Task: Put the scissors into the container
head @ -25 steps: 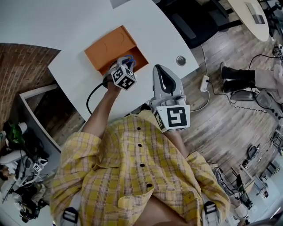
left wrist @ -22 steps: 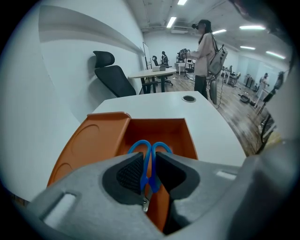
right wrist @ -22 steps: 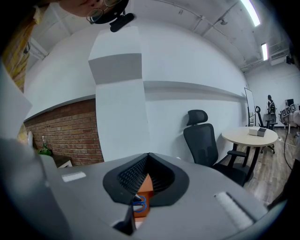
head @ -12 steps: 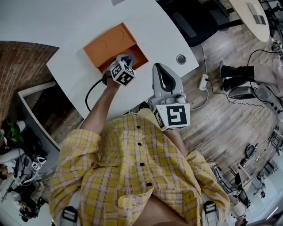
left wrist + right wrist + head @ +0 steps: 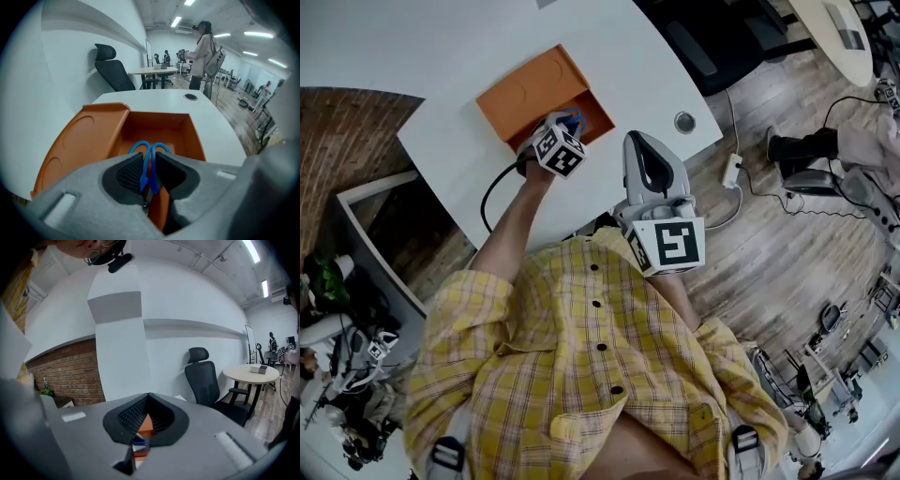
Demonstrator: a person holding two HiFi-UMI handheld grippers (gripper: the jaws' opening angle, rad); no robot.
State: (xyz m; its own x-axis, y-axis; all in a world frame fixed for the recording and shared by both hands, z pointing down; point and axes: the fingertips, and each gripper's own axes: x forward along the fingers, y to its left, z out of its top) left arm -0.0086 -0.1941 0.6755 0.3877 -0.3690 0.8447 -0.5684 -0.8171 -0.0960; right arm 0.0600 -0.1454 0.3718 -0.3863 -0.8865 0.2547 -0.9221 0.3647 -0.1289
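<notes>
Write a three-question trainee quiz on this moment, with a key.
1. True or false: the left tool is shut on the blue-handled scissors.
2. Fill in: the right tool's jaws are ___, holding nothing.
3. Relative to the orange container, the blue-handled scissors are: A) lying flat on its bottom; B) held over its opening; C) nowhere near it.
Key: 1 true; 2 together; 3 B.
</notes>
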